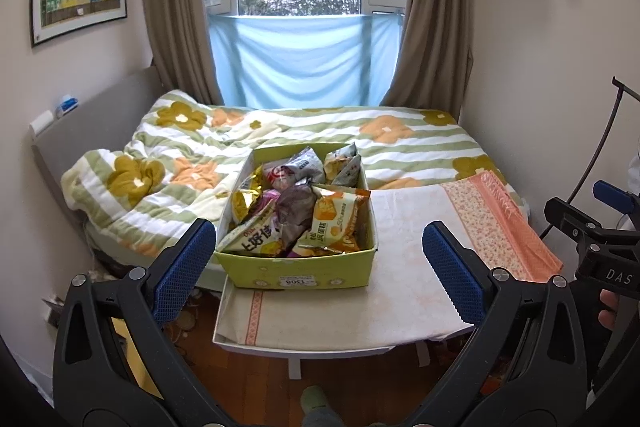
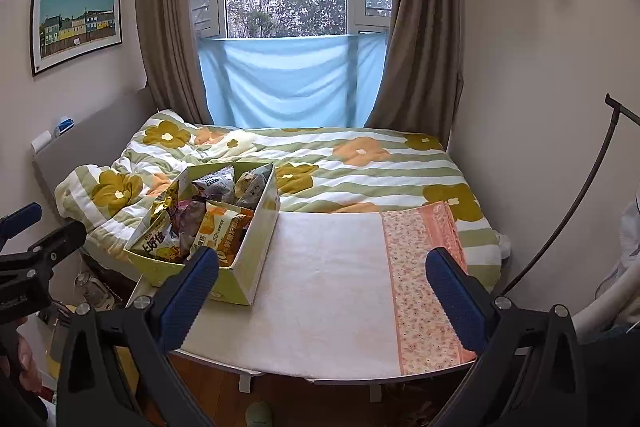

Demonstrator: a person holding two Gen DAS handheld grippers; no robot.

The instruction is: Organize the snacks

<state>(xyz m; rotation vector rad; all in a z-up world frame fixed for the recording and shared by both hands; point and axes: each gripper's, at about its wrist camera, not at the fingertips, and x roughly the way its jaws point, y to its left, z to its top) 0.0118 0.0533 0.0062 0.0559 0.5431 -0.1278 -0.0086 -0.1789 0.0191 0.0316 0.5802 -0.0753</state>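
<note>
Snacks (image 1: 296, 211) heaped in a green box (image 1: 296, 269) at the table's left end

Packets lie jumbled in the box, which sits on the cloth-covered table (image 2: 328, 287) by the bed; all being boxed fits either a finished tidy or a pile awaiting sorting. Left gripper (image 1: 316, 267) and right gripper (image 2: 320, 291) both hover short of the table, jaws spread wide, grasping nothing

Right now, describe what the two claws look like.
Both match. The left claw has a black plastic frame with triangular cut-outs and silver screws, and two fingers with blue dimpled pads. The right claw is built the same; seen from the left wrist view, its black body carries white "DAS" lettering. No cable to either claw can be made out.
</note>
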